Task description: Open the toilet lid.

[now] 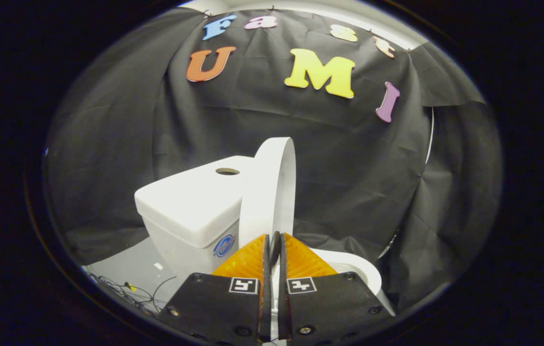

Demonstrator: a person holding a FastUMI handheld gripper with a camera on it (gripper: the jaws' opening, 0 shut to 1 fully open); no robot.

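A white toilet stands ahead of me against the black cloth wall. Its lid (pixel 269 192) is raised upright, seen nearly edge-on, and leans back beside the tank (pixel 190 206). The open seat and bowl rim (pixel 356 269) curve out to the right of my fingers. My gripper (pixel 274 242) sits just in front of the lid's lower part, its fingers drawn together with only a thin slit between them. I see nothing held in that slit. The fingers hide the lid's hinge end.
The tank top has a round hole (pixel 227 171) and a blue sticker (pixel 223 246) on its front. Loose cables (pixel 127 288) lie on the pale floor to the left of the toilet. Black cloth hangs close behind and to the right.
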